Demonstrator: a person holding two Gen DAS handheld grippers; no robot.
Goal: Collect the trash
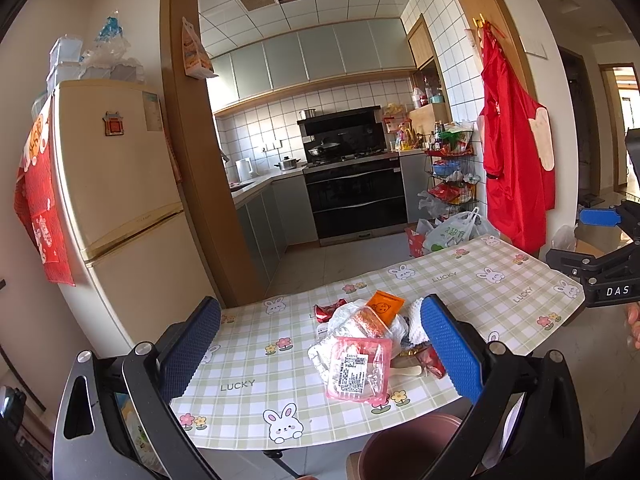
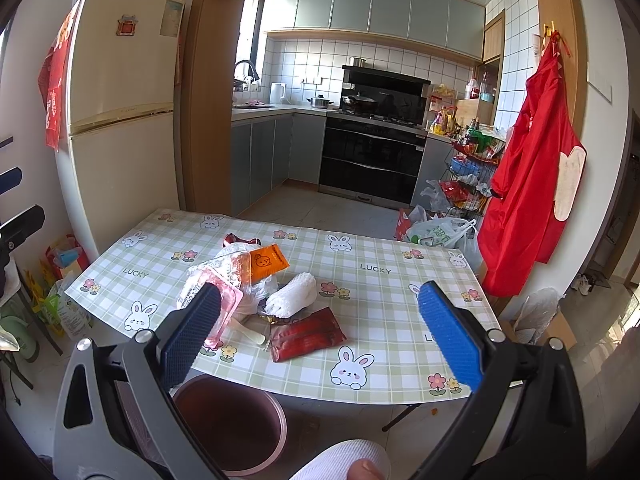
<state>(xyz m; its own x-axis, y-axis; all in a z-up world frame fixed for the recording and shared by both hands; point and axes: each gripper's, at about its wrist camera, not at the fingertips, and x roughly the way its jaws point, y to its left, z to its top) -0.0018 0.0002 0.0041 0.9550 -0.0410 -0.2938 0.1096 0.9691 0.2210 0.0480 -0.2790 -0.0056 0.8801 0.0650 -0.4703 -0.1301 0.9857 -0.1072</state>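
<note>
Both the left gripper (image 1: 320, 354) and right gripper (image 2: 320, 334) are spread apart, empty. The trash pile (image 2: 256, 280) sits near the table's (image 2: 384, 344) front edge, above the bin (image 2: 230, 420); the red packet (image 2: 306, 338) lies nearest the right gripper, slanting up-right.

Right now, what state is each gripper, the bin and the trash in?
left gripper: open, empty
right gripper: open, empty
bin: open, looks empty, below the table edge
trash pile: on the table
red wrapper: flat, beside the pile

"LUCKY" is printed repeatedly on the tablecloth (image 1: 248, 364); "DAS" marks the right gripper (image 1: 600, 216).
</note>
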